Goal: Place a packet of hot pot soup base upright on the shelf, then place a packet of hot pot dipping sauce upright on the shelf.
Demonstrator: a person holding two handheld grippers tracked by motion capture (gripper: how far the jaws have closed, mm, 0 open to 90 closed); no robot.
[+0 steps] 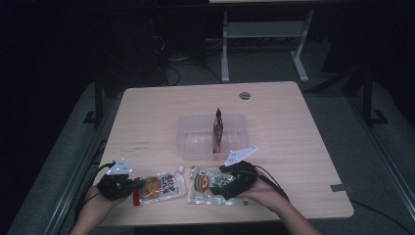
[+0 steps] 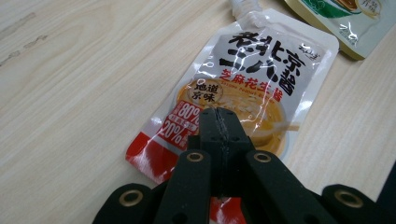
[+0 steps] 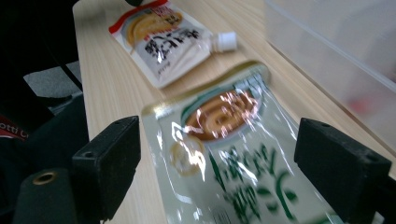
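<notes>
The red-and-white sauce pouch (image 2: pixel 243 88) lies flat at the near edge of the wooden table (image 1: pixel 293 127), its white spout (image 2: pixel 240 5) pointing away toward the clear plastic tub (image 1: pixel 195 133). The left gripper (image 2: pixel 219 119) is clenched on the pouch's near end, its two black jaws pressed together over the red bottom corner. Just beside this pouch, on its right and not quite touching it, lies a green-and-white pouch (image 3: pixel 229 154), also flat on the wood. The right gripper (image 3: pixel 217 172) hangs over that one with its jaws spread wide, one on each side of it, gripping nothing; this view is blurred. In the high view a hand comes in behind each gripper from the near edge. Beyond both pouches, toward the middle of the table, sits the tub, with a dark red packet (image 1: pixel 218 131) standing on edge inside it. Farther still, near the table's far edge, is a round grey cable cap (image 1: pixel 244 95).
</notes>
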